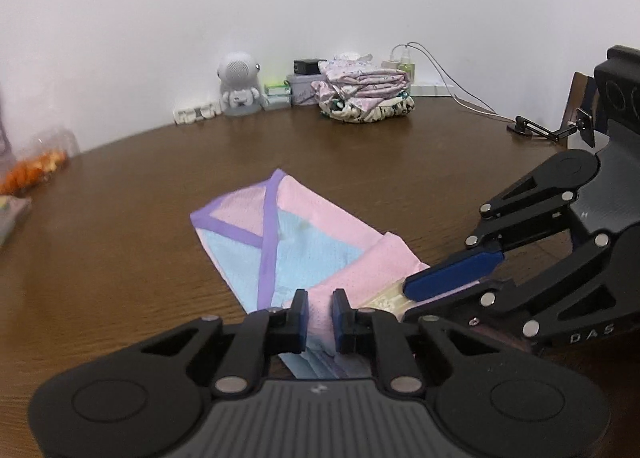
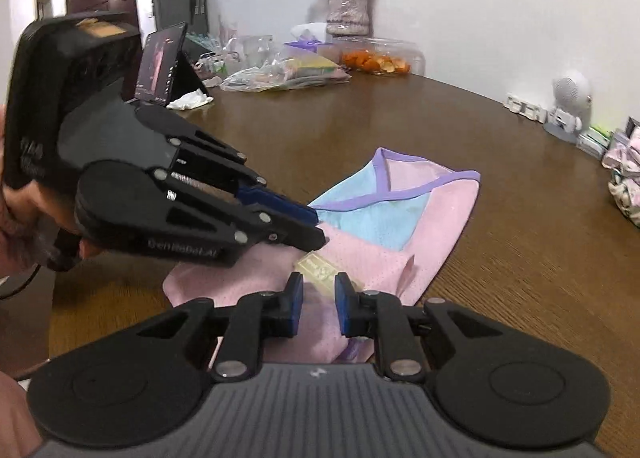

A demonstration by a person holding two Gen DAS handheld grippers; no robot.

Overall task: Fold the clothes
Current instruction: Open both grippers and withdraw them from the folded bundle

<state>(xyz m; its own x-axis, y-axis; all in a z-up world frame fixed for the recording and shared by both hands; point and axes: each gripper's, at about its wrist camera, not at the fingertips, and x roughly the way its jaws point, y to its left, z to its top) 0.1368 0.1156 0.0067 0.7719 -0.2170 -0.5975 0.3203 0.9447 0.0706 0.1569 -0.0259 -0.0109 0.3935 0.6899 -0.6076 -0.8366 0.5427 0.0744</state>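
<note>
A pink and light-blue mesh garment (image 1: 304, 242) with purple trim lies partly folded on the brown table (image 1: 140, 194); it also shows in the right wrist view (image 2: 400, 218). My left gripper (image 1: 320, 312) is over its near pink edge, jaws narrowly apart with pink cloth between them. My right gripper (image 2: 319, 298) is at the same near edge by a cream label (image 2: 320, 266), jaws narrowly apart over the cloth. In the left wrist view the right gripper (image 1: 416, 290) has its fingers closed on the pink fabric. In the right wrist view the left gripper (image 2: 316, 230) pinches the cloth.
A stack of folded clothes (image 1: 364, 92), a white astronaut figure (image 1: 238, 84) and small boxes stand at the table's far edge by the wall. A tub of orange fruit (image 2: 376, 58), bags, a vase of flowers (image 2: 346, 10) and a tablet (image 2: 160, 66) stand at the other side.
</note>
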